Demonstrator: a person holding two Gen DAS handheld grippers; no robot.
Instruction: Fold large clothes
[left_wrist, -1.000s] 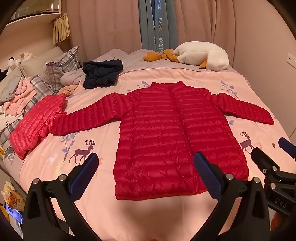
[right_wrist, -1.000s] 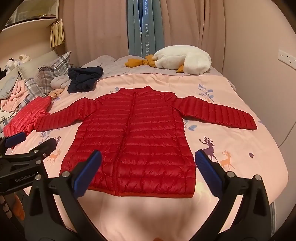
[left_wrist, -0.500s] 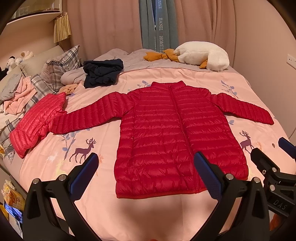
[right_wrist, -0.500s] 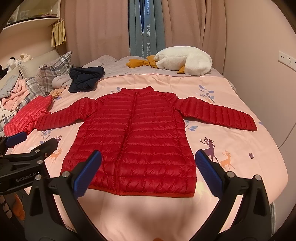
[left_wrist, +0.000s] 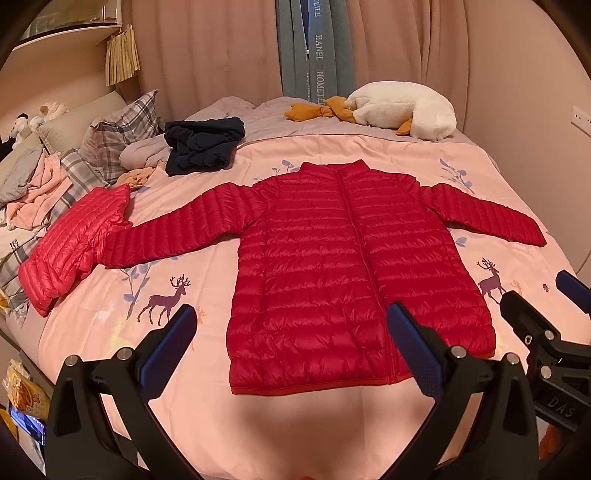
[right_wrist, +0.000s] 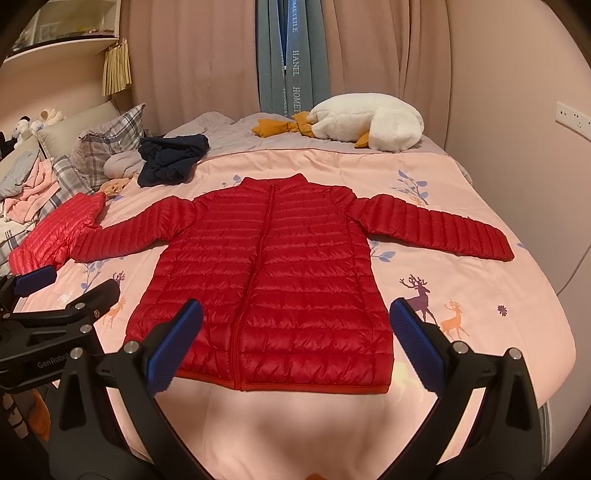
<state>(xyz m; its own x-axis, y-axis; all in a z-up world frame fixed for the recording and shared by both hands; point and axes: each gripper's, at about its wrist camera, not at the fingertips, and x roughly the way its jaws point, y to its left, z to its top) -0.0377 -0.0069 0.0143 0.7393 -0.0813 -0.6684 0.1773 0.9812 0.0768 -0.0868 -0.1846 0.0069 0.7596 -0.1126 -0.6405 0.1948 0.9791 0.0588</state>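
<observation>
Pink deer-print bedding covers a bed (left_wrist: 122, 373), where a red quilted puffer jacket (left_wrist: 343, 280) lies flat, zipped, sleeves spread, its left cuff touching a brighter red jacket (left_wrist: 70, 247) by the pillows. It looks light, soft and slippery, best pinched at cuffs or hem. Left gripper (left_wrist: 291, 343) and right gripper (right_wrist: 295, 332) hover over the hem, jaws wide, holding nothing.
</observation>
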